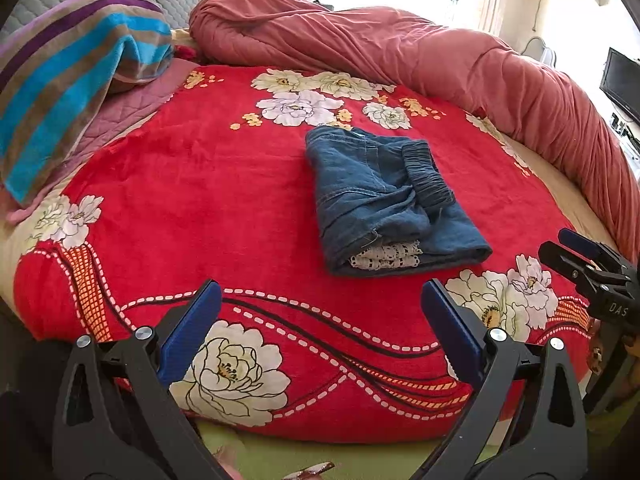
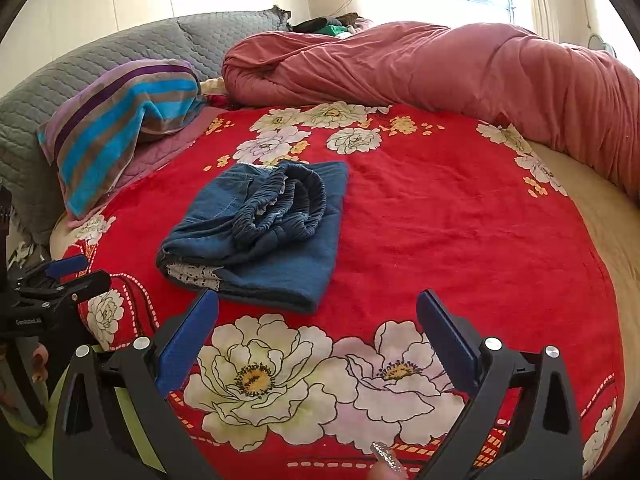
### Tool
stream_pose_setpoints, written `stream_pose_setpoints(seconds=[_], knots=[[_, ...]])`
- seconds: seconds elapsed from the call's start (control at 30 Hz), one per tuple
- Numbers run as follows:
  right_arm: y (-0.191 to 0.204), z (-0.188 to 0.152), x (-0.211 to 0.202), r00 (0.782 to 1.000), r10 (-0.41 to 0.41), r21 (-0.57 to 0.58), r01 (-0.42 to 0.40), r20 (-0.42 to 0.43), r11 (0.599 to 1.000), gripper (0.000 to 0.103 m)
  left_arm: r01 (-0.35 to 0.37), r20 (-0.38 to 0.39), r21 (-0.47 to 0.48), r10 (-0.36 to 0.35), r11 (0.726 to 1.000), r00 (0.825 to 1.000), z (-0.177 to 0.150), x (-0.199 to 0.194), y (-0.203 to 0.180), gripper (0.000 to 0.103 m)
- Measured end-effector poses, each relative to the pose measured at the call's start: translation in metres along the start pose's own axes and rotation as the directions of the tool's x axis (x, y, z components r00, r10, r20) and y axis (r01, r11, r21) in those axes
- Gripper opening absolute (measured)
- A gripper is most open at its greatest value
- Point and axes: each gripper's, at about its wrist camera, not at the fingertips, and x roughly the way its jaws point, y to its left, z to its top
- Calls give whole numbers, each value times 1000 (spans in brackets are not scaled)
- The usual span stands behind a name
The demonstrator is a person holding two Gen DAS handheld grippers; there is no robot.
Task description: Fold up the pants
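Folded pants (image 1: 384,200) lie on my red blanket (image 1: 200,208), near its middle. My left gripper (image 1: 320,300) and right gripper (image 2: 318,308) hover short of them, both with jaws wide apart, holding nothing.

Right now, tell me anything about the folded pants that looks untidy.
The pants are folded on the red blanket, but the elastic waistband sits bunched on top and a strip of white lace sticks out of the near edge. Both grippers are open and clear of them.
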Motion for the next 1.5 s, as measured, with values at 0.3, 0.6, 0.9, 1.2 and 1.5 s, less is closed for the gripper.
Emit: stream_pose_setpoints(seconds=[0.3,0.6,0.9,1.2,1.5], knots=[[-2,1,1,1000,-4,4,4,-3,1000,98,-2,-6,-12,2,1000,1000,-1,1,2,93],[-2,2,1,1000,-5,4,5,-5,1000,98,-2,-9,-11,2,1000,1000,-1,2,1,93],[-5,2,3,1000,-11,8,11,-7,1000,98,-1,-10,-6,1,1000,1000,-1,2,1,93],[-10,1,2,1000,-20,16,20,-8,1000,98,3,-16,-5,-3,1000,1000,-2,3,0,93],[-18,1,2,999,-43,25,44,-8,999,98,24,-24,-11,-24,1000,999,-2,4,1,93]])
